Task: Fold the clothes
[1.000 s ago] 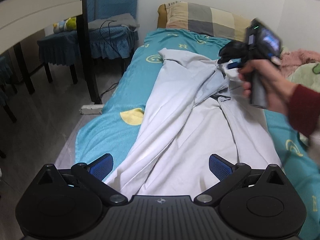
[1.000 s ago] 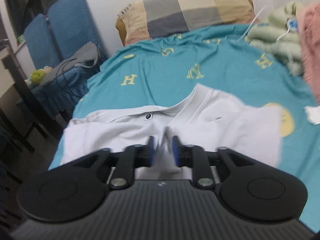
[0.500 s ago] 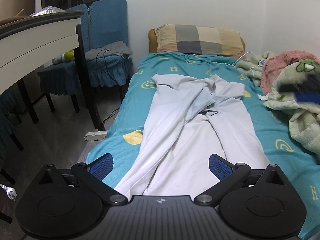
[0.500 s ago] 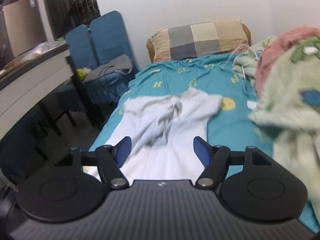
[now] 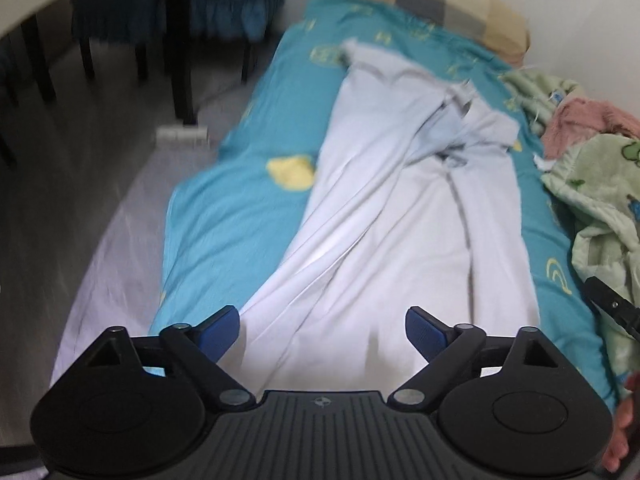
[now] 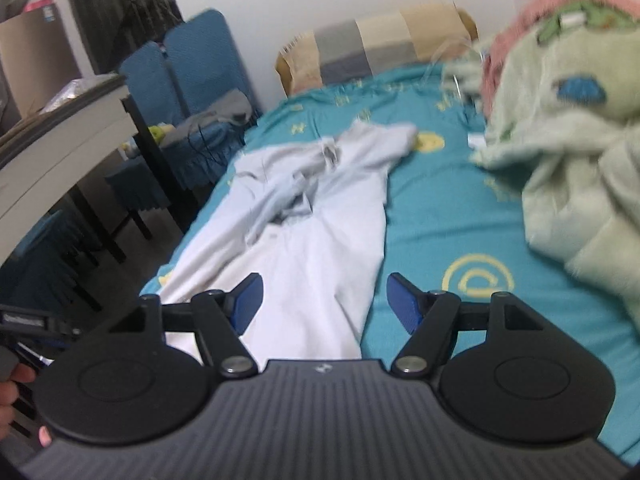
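A pale grey-white garment [image 5: 384,216] lies lengthwise on the teal bed sheet [image 5: 224,220], creased and bunched near its far end. It also shows in the right wrist view [image 6: 316,236]. My left gripper [image 5: 323,330] is open and empty over the garment's near hem. My right gripper [image 6: 323,305] is open and empty above the garment's near right edge. The right gripper's edge shows at the far right of the left wrist view [image 5: 612,304].
A pile of green and pink fleece blankets [image 6: 568,128] lies along the bed's right side. A checked pillow [image 6: 380,48] sits at the head. Blue chairs [image 6: 192,92] and a table [image 6: 60,148] stand left of the bed, with a power strip [image 5: 182,135] on the floor.
My right gripper let go of the garment's collar end, opened and drew back to the near end. My left gripper tilted down and moved closer to the hem.
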Available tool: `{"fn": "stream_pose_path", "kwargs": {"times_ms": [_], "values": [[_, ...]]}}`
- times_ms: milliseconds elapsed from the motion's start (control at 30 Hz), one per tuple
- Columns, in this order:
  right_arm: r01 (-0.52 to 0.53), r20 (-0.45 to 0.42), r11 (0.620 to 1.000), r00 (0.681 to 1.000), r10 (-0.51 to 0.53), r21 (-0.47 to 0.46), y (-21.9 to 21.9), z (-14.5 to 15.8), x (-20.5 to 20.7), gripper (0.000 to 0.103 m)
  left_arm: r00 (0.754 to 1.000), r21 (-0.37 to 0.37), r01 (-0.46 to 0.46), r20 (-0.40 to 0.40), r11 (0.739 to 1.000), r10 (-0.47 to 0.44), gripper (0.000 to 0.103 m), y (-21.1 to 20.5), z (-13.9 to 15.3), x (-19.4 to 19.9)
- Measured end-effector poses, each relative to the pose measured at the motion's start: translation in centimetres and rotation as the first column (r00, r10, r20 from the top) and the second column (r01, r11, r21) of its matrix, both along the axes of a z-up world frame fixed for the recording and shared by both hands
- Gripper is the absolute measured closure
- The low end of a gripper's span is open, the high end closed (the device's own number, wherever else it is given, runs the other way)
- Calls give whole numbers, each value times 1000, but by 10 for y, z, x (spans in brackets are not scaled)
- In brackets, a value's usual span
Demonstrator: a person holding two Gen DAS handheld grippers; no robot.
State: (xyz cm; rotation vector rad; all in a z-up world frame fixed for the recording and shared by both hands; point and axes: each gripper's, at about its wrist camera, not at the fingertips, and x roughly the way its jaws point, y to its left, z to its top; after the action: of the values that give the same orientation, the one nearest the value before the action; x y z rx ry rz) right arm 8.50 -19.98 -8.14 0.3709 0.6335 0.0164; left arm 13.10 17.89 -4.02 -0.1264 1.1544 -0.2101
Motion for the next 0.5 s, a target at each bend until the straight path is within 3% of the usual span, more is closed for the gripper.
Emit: {"fn": "stream_pose_path", "kwargs": {"times_ms": [167,233,333,400,467,500], "values": [[-11,-33,997,999,13,77,-5,-9,12,33,991,5,-23,-130,1000,23,17,65,-17,8],[-19,-36,995,999,22,98,-6,-10,15,33,985,-39,-37,-170,999,30,17,88,-25,8],[-20,-44,992,999,25,121,-7,-14,18,33,971,-115,12,-234,993,-39,18,100,-40,5],[-19,-50,990,998,26,137,-9,-15,20,33,960,-91,79,-262,993,-100,22,92,-46,0],[-13,-60,989,998,22,147,-10,-16,21,33,949,-18,166,-269,986,-165,29,73,-43,-7],[-11,-64,988,998,21,152,-10,-17,21,33,941,18,209,-275,978,-197,38,64,-42,-10]]}}
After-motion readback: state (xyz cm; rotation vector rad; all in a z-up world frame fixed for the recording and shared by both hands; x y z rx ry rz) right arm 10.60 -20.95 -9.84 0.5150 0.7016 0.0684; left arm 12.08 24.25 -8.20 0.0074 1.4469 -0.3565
